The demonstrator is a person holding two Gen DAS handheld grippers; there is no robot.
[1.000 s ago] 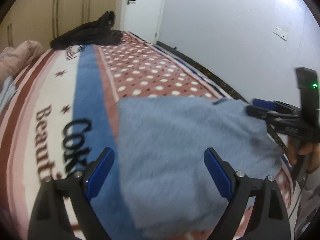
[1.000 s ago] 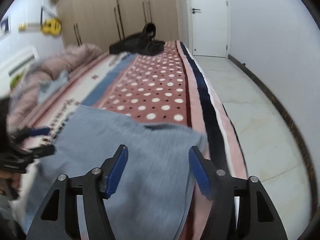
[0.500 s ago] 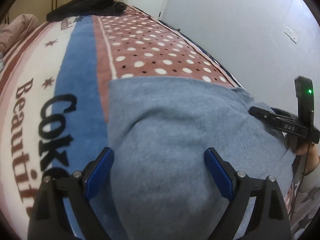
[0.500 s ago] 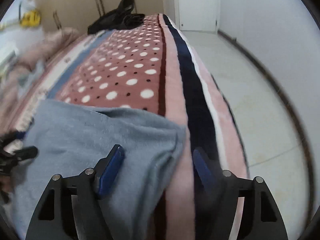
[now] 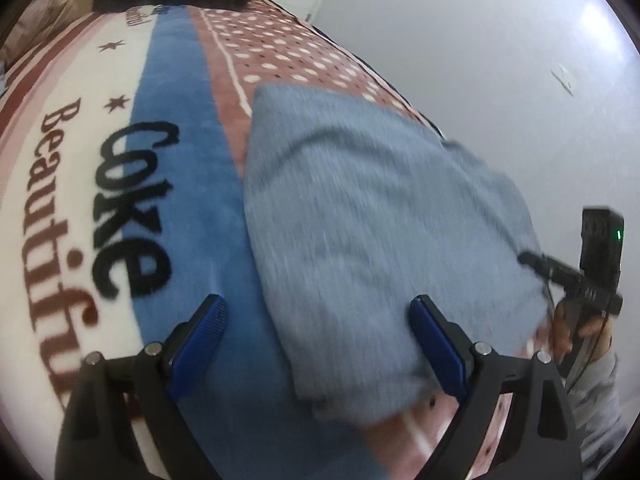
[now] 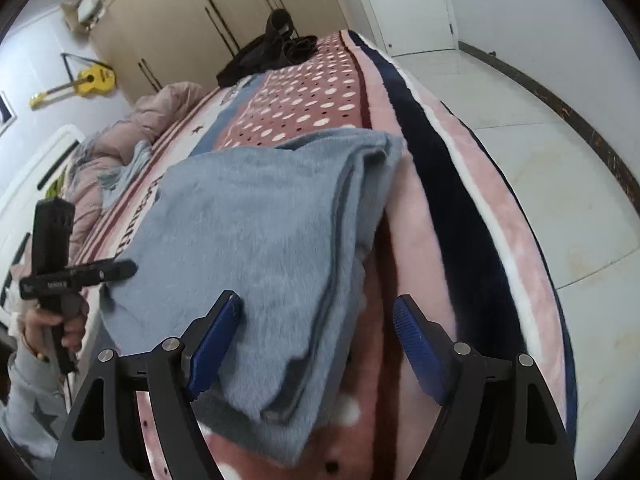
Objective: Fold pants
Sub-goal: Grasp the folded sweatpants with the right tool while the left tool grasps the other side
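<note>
lying folded on the blanket [image 5: 180,184] near the bed's right edge: grey-blue pants [image 5: 372,216], stacked in layers whose edges show along the right side in the right wrist view, pants [image 6: 256,232] there draping toward the near end of the bed. hovering over the near left corner of the pants, left gripper [image 5: 320,344], jaws spread wide, blue pads [image 5: 200,336] clear of the cloth on one side and just beside it on the other, nothing pinched. poised over the near right corner, right gripper [image 6: 316,344], jaws apart and just been opening, left pad [image 6: 216,340] touching or just over the cloth, right pad over bare blanket [image 6: 420,200], the corner of the pants between them but not pressed. seen from the left wrist as a black tool held by a hand [image 5: 576,324] at the far right of the pants. seen likewise from the right wrist, the left hand [image 6: 56,320] with its tool, in a grey sleeve [image 6: 28,412] with star print. resting at the far end of the bed, dark clothes [image 6: 272,52]. bunched along the left, a pink quilt [image 6: 132,128]. hanging on the wall, a yellow guitar [image 6: 88,80]. blurred somewhat in the left wrist view.
</note>
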